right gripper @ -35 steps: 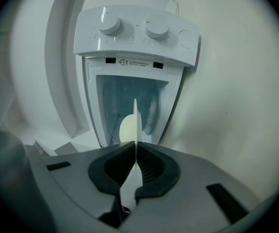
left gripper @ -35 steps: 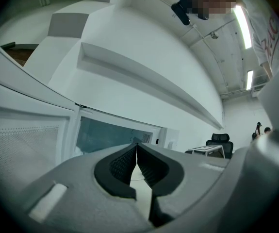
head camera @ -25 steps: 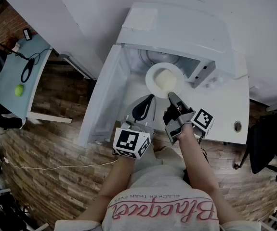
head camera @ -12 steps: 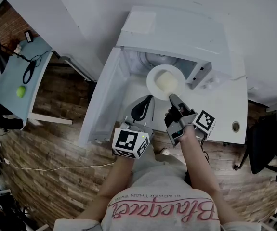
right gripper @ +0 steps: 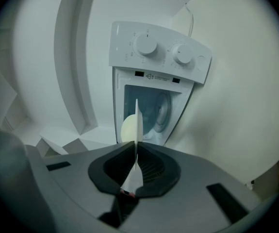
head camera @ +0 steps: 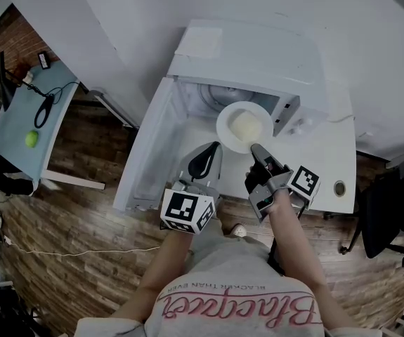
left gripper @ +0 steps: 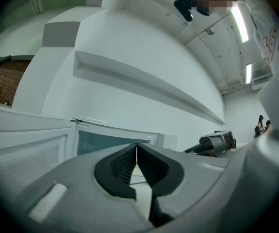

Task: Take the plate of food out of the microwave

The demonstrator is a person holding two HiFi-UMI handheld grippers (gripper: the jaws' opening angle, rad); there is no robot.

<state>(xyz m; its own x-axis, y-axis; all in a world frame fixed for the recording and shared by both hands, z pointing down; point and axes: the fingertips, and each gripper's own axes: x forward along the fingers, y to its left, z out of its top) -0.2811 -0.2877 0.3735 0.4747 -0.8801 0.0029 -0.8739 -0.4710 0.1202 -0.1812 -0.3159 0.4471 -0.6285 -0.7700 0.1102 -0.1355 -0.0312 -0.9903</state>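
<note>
Plate [head camera: 224, 129] pinched in right tongs [head camera: 256, 148] between open door [head camera: 149, 146] and panel [head camera: 287, 115]; left tongs [head camera: 214, 147] closed.

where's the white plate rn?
Head view, centre: the round white plate of pale food is at the white microwave's open mouth, its near rim clamped by the right gripper.

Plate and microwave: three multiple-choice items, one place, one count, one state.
1. The plate is:
A) at the open front of the microwave
B) on the floor
C) on top of the microwave
2. Large knobs on the microwave:
A) one
B) two
C) four
3. The jaws of the left gripper are:
A) wide apart
B) together, empty
C) shut on the plate
Key: 1A, the right gripper holds its rim there; 2B, the right gripper view shows two; 3B, they touch with nothing between.
</note>
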